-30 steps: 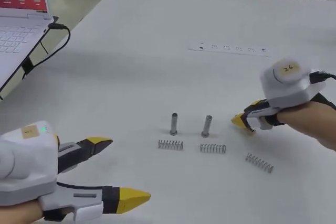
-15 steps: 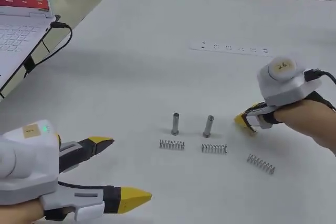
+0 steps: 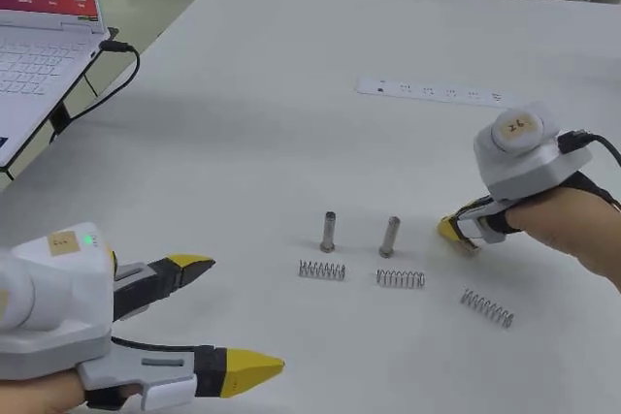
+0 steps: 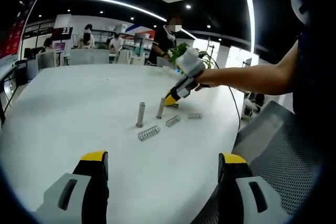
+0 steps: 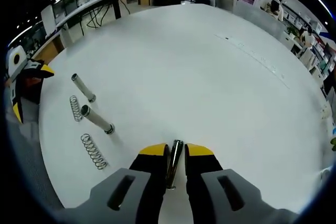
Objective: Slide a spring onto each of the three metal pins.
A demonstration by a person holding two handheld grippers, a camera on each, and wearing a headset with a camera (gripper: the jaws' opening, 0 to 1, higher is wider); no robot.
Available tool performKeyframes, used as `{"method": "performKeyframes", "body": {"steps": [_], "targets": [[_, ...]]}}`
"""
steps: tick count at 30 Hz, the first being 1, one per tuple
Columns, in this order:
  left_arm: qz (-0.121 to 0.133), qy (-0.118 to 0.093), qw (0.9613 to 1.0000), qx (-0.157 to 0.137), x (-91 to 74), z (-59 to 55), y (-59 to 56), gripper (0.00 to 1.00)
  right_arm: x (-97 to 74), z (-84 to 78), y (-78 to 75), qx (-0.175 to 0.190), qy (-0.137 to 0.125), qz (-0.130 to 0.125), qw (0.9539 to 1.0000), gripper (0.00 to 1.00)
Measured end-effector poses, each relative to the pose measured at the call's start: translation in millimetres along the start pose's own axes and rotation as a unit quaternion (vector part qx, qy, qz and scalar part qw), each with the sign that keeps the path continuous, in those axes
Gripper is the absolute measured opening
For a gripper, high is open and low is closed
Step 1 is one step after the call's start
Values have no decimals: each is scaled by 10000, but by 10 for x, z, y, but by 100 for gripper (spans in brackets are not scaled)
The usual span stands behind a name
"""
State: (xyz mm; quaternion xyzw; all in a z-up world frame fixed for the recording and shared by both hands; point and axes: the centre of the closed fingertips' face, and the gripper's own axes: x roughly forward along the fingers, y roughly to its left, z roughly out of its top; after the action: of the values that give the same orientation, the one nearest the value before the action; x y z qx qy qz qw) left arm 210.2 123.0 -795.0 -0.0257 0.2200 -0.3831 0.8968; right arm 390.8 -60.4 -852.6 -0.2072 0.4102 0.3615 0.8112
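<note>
On the smooth, matte white table point(image 3: 243, 143), two slim steel pins with flared feet stand upright side by side: a left pin point(image 3: 329, 232) and a middle pin point(image 3: 390, 237). Three springs of fine wire coil lie flat: a first spring point(image 3: 322, 270) just in front of the left pin, a second spring point(image 3: 401, 279) before the middle pin, and a third spring point(image 3: 487, 307) off to the right. The right gripper point(image 5: 177, 150) pinches a third pin point(image 5: 173, 169) between its yellow-tipped jaws. The left gripper point(image 3: 243, 315) hovers at the near left, jaws spread wide. A flat white power strip point(image 3: 432, 92) and a laptop point(image 3: 39, 16) lie farther off.
</note>
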Motion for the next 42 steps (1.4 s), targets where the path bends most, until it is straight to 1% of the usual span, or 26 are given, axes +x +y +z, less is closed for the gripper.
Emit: {"method": "performKeyframes", "body": {"steps": [7,10,24,35,42], "targets": [[-8,-4,10000,-22,2,-4,-2,83,12,5,-6,59,47,-7,10000,9],[-10,-10,10000,-22,0,-2,-4,83,15,4,4,160,54,-21,9999,7],[-8,-17,10000,-24,0,-3,-2,83,11,-1,2,357,72,-29,9993,5],[-35,12,10000,-3,10,-9,-9,82,-98,23,4,393,-55,-78,9992,5],[-60,19,10000,27,13,-5,-19,82,-206,39,9,400,-142,-119,9990,5]]}}
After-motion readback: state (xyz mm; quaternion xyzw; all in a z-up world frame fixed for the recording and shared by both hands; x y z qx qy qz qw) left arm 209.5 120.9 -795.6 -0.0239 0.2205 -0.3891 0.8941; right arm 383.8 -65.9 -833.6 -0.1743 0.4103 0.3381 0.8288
